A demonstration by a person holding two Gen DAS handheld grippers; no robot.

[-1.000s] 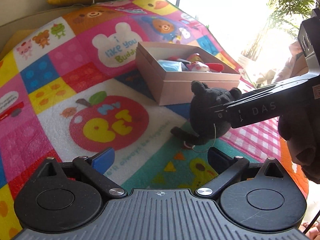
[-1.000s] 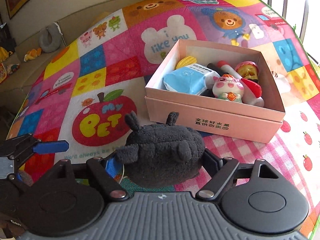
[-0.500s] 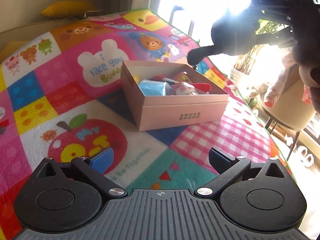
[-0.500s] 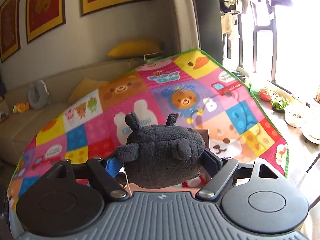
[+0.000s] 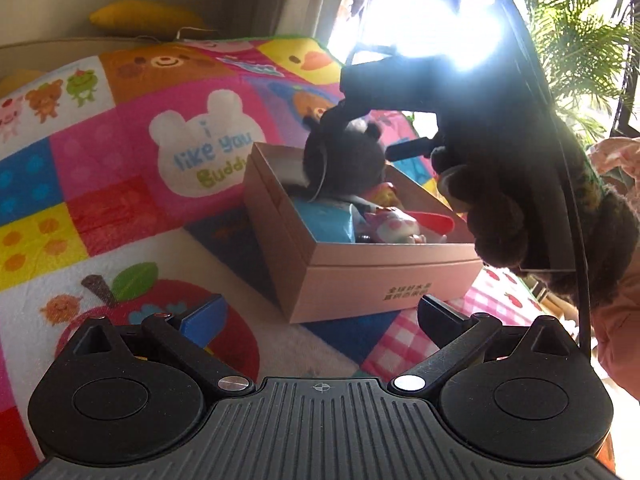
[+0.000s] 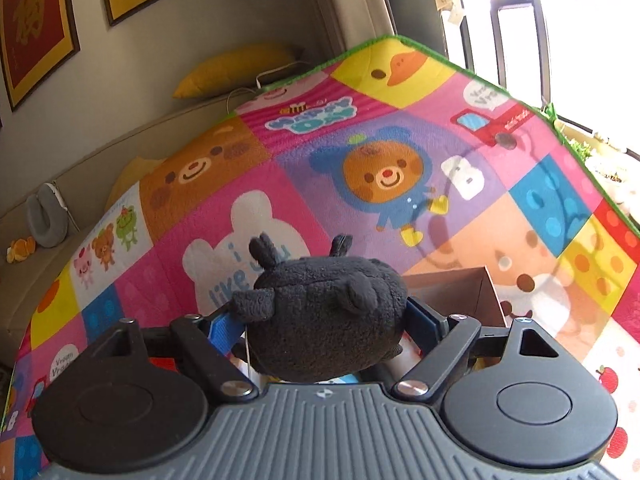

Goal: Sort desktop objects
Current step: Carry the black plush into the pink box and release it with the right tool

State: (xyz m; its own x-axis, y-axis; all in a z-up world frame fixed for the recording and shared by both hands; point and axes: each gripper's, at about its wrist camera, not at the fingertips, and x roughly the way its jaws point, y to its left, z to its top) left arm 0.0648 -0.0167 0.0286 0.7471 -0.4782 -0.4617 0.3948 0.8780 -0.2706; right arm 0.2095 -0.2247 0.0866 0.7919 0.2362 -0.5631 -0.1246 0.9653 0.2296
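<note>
Going left to right: your left gripper [image 5: 320, 316] was parked low over the play mat [image 5: 120, 184], jaws spread wide with nothing between them, so no worries there unless you'd swung it into the box. The pink box [image 5: 384, 280] sat just ahead of it, already pretty full, with a blue packet [image 5: 328, 220] near the left wall, a little pink-and-white figurine [image 5: 394, 226] and something red [image 5: 436, 222] beside it. Over the box your right gripper [image 6: 326, 322] was clamped on the black plush [image 6: 326, 320], squeezing it at the sides; from the left camera the plush [image 5: 344, 160] hung above the back-left part of the box, above the contents as far as I could tell. The risks as I saw them: that plush is soft and bulgy, so on release it could have landed on top of the packet and rolled or sat proud of the rim instead of settling. There also looked to be a thin loop of string on it that could snag a finger when you opened. And the window glare washed out the right side, so judging height over the far wall was dicey.
</note>
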